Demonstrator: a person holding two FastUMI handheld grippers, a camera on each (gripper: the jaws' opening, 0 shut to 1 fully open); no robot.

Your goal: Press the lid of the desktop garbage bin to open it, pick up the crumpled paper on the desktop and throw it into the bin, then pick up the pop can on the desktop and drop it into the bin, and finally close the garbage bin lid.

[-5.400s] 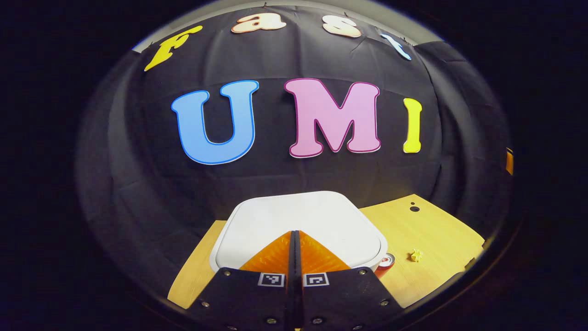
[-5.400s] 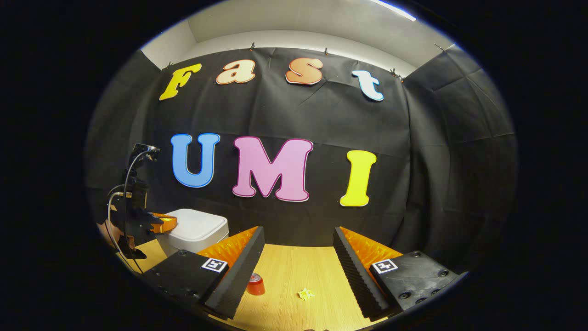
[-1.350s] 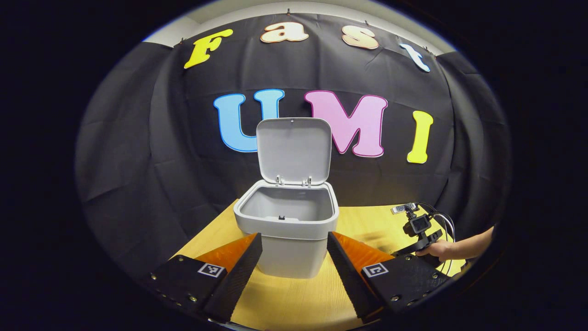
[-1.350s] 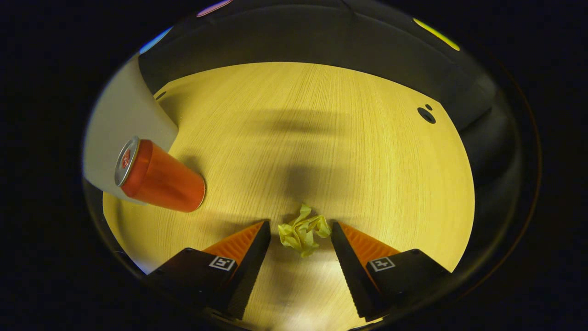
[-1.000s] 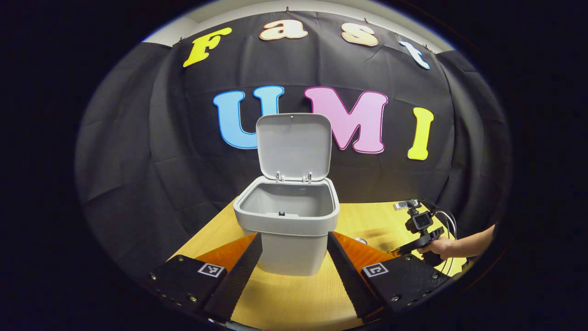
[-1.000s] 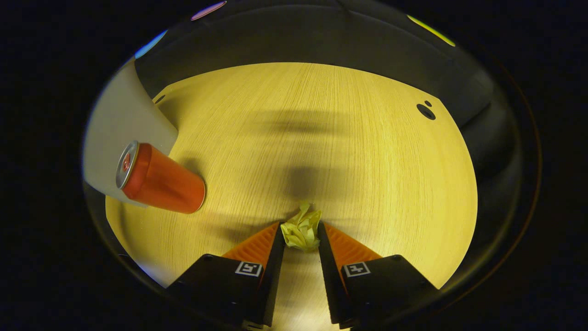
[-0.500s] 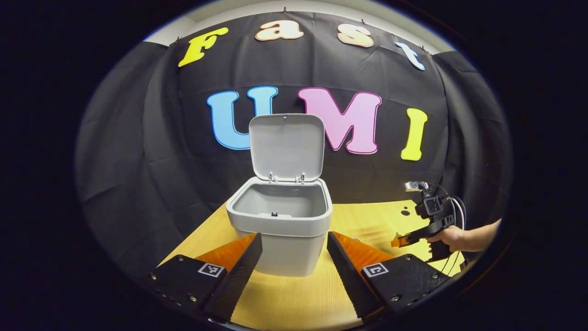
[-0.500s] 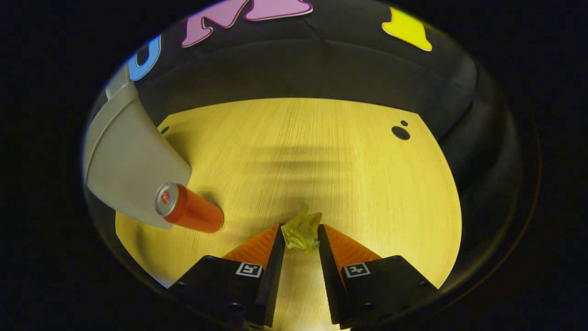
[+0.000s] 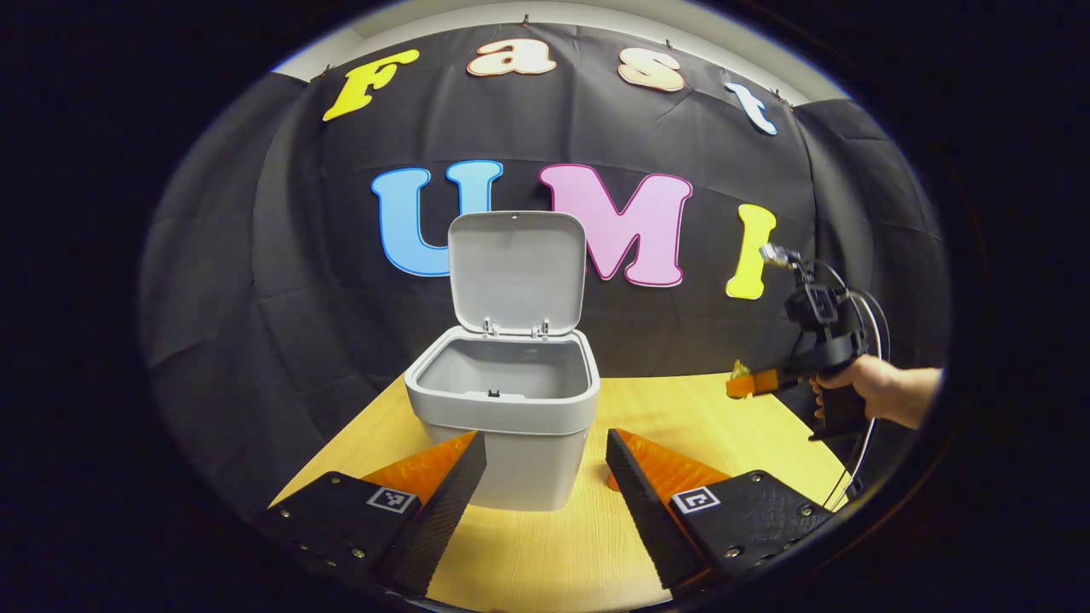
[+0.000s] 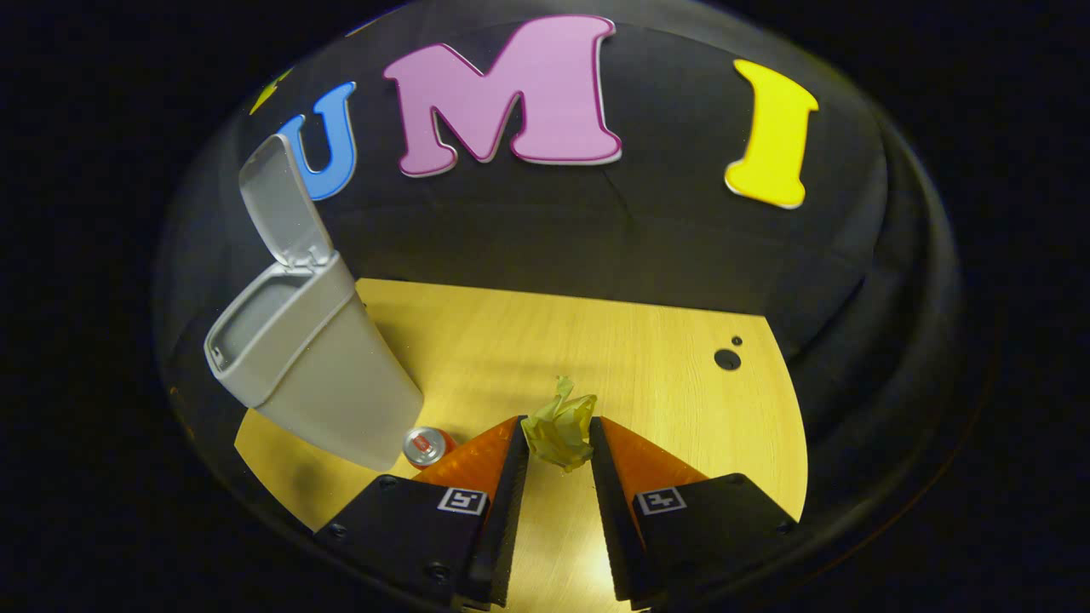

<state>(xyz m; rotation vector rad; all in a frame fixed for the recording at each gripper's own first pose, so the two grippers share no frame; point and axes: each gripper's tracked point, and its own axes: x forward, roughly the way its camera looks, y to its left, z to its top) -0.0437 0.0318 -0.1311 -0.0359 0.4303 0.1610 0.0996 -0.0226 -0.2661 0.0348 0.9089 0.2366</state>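
The grey garbage bin point(image 9: 502, 417) point(image 10: 315, 375) stands on the wooden desktop point(image 9: 553, 545) with its lid point(image 9: 517, 271) point(image 10: 281, 204) swung upright. My left gripper point(image 9: 545, 468) hangs open in front of the bin, a finger on either side of its base. High above the desktop, my right gripper point(image 10: 558, 443) is shut on the yellow crumpled paper point(image 10: 562, 426), and it also shows at the right of the left gripper view point(image 9: 739, 383), held by a hand point(image 9: 869, 387). The red pop can point(image 10: 426, 446) stands by the bin's foot, partly hidden behind my right gripper's left finger.
The black cloth wall point(image 9: 255, 281) closes in behind and to both sides of the desk. Two small dark holes point(image 10: 726, 358) mark the desktop at the far right. A cable point(image 9: 860, 460) hangs from the right gripper.
My right gripper closed on the crumpled paper and lifted it well above the desktop, tilting up toward the wall. The left gripper stayed open in front of the bin, drifting slightly.
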